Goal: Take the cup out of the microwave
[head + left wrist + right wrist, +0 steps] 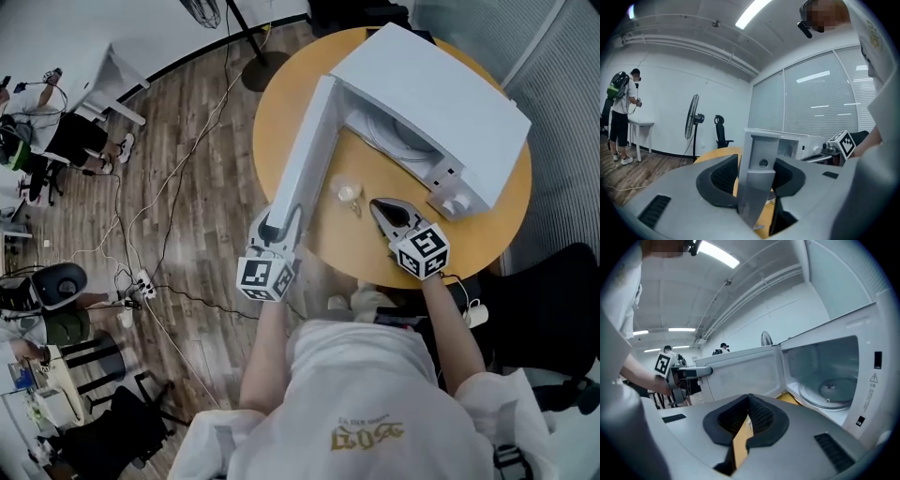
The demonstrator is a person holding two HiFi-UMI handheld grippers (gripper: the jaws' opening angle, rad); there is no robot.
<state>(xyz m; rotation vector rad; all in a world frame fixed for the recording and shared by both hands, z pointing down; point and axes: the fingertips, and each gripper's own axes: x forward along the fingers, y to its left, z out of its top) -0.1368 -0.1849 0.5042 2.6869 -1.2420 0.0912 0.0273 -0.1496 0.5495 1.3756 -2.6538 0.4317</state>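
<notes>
A white microwave stands on the round wooden table with its door swung wide open toward me. My left gripper is shut on the door's free edge, which sits between the pads. A small clear cup stands on the table in front of the open cavity, between door and my right gripper. That gripper hangs just right of the cup, shut with nothing between its pads. In the right gripper view the cavity holds only its glass turntable.
The microwave's control panel with knobs faces me on the right. A black office chair stands right of the table. Cables trail over the wooden floor on the left, where people sit and stand by a white desk.
</notes>
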